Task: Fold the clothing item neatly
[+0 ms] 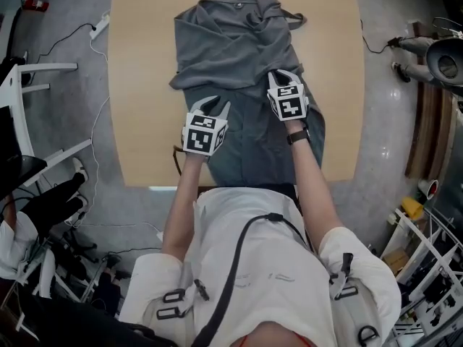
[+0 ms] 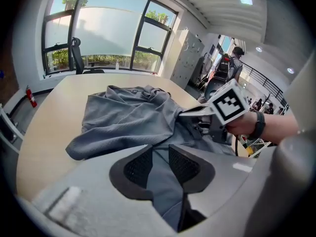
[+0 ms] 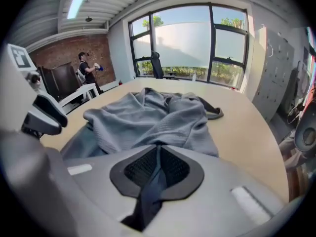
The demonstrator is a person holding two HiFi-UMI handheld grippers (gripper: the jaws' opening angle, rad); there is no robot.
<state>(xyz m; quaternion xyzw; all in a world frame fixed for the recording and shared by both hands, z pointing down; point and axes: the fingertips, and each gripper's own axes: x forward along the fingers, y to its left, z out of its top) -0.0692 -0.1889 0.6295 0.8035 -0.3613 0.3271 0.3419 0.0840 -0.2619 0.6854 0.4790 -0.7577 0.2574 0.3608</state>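
Garment [image 1: 231, 49]: one. Table [image 1: 145, 85]: one. Grippers: two, left gripper [image 1: 215, 107], right gripper [image 1: 284, 78]. Marker cubes: two, left cube [image 1: 204, 134], right cube [image 1: 289, 104]. Watch [image 1: 297, 136]: one. Power strip [image 1: 100, 26]: one. Extinguisher [image 2: 30, 97]: one. Office chair [image 2: 75, 54]: one.

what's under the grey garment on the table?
Only the wooden table shows around the grey garment. Anything beneath the bunched cloth is covered, so I cannot tell what else lies there.
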